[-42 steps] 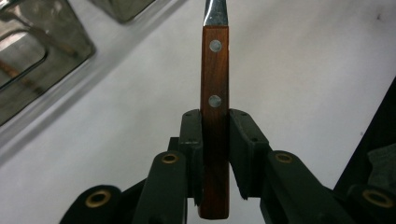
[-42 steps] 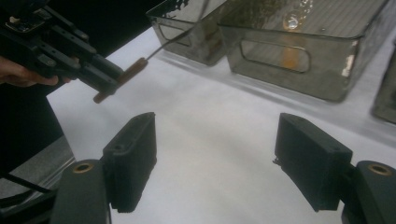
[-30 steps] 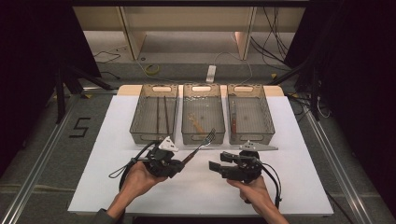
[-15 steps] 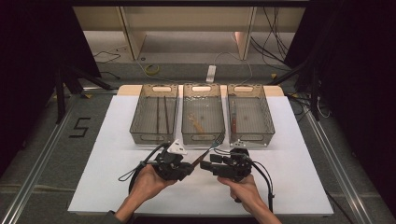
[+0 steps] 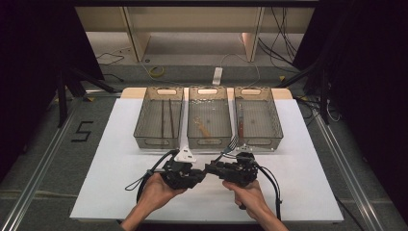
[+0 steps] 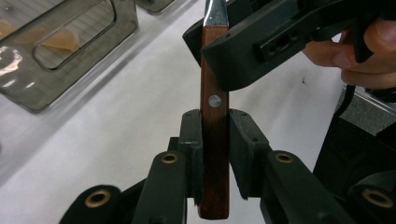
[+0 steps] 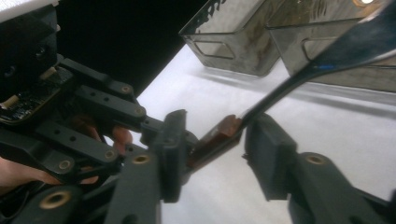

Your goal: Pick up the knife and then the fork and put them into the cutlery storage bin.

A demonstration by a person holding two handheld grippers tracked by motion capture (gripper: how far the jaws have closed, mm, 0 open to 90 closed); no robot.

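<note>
A fork (image 5: 231, 144) with a reddish wooden handle points its tines toward the bins. My left gripper (image 5: 204, 173) is shut on that handle; in the left gripper view the pads of the left gripper (image 6: 215, 127) squeeze the fork (image 6: 214, 70) from both sides. My right gripper (image 5: 212, 169) faces it from the right. In the right gripper view the jaws of the right gripper (image 7: 217, 140) have just been closing with the handle end of the fork (image 7: 219, 135) between them. A gap remains at one pad. The left gripper (image 7: 93, 121) is close at the left there.
Three clear bins stand in a row at the back of the white mat (image 5: 110, 168). The left bin (image 5: 155, 142) holds dark chopsticks, the middle bin (image 5: 207, 142) a pale wooden utensil, and the right bin (image 5: 262, 142) a brown-handled piece. Cables trail from both grippers.
The two hands have come together at the mat's front middle. The right gripper slid left over the fork's handle and its jaws narrowed around it. The left gripper kept its hold.
</note>
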